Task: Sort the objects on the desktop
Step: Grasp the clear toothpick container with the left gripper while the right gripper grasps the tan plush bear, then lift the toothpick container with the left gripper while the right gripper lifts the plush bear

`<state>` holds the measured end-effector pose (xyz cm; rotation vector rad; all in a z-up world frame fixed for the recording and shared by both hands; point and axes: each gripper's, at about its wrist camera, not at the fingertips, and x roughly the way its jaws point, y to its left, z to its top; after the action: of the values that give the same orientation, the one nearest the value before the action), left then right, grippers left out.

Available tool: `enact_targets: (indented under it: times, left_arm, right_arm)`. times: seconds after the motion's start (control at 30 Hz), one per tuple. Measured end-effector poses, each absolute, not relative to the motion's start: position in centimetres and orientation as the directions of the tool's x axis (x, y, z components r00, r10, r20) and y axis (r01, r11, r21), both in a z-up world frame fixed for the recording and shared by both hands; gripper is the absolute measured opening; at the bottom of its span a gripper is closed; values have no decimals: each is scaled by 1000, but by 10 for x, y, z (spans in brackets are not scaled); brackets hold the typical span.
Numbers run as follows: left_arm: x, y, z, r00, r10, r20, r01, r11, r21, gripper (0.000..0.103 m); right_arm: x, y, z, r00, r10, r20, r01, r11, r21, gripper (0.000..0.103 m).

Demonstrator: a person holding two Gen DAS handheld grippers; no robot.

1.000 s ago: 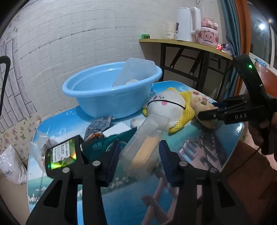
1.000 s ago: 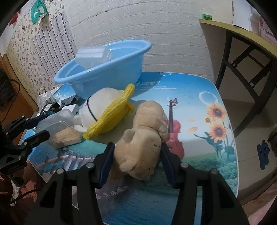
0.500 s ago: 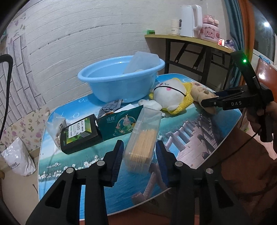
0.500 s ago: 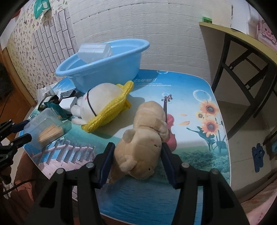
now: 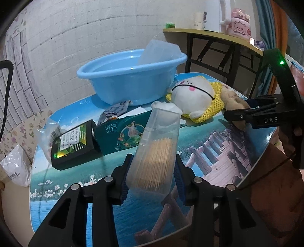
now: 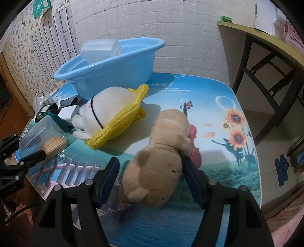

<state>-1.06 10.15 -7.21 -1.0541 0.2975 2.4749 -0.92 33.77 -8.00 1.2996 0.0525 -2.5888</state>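
My left gripper (image 5: 153,176) is shut on a clear toothpick box (image 5: 157,150) and holds it tilted above the table's front; the box also shows in the right wrist view (image 6: 42,135). My right gripper (image 6: 151,176) has its jaws around a tan plush bear (image 6: 163,159) that lies on the table; the right finger touches it, the left stands a little off. A white plush with a yellow knit hat (image 6: 112,112) lies beside the bear. A blue basin (image 5: 131,76) stands at the back with a clear plastic box (image 5: 159,51) in it.
A black box (image 5: 74,146), a green carton (image 5: 123,133), a silver packet (image 5: 114,112) and a plastic bag (image 5: 47,133) lie left on the picture-printed table (image 6: 218,123). A side table with a kettle (image 5: 212,11) stands behind right. A white bag (image 5: 15,167) lies on the floor.
My left gripper pulled back with the toothpick box and lifted it off the table, then came forward a little. The right gripper stayed around the bear.
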Motion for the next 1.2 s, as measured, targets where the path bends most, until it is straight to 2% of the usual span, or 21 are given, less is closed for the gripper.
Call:
enact_targets:
  times: [0.27,0.43,0.6,0.7,0.77,0.9,1.0,1.07,1.2]
  left_arm:
    - [-25,104,-86,-576,279,-769,-421,-907,-14,41]
    - [-28,105,-88,-581,270,-768,-397,-917,-22,41]
    - [-29,104,-89,-598,259,-758,-373,-927,-21,43]
    - [-31,103,-91,-615,233,-754,-339,-941,-15,56]
    - [-33,100,-92,-622,209,-755,-303,-953,-14,70]
    - [-38,99,-93,-621,176,-764,-260,-966,-12,81]
    - [-40,98,-95,-618,163,-769,-241,-970,-12,89]
    - [-43,97,-96,-601,157,-784,-234,-972,-15,98]
    - [-50,98,-97,-561,149,-814,-239,-971,-13,102]
  right_arm:
    - [-11,332,-86,-583,-176,-793,200,-977,70,68]
    - [-14,334,-90,-586,-189,-788,195,-977,90,69]
    - [-11,325,-92,-606,-170,-777,214,-976,46,70]
    - [-11,326,-90,-601,-198,-774,203,-975,92,75]
    - [-10,328,-90,-606,-219,-764,193,-973,126,77]
    - [-6,324,-93,-634,-220,-741,205,-972,113,80]
    - [-5,319,-95,-640,-223,-736,237,-968,87,88]
    - [-4,316,-97,-643,-223,-733,256,-964,69,92]
    - [1,308,-98,-642,-209,-738,282,-959,26,95]
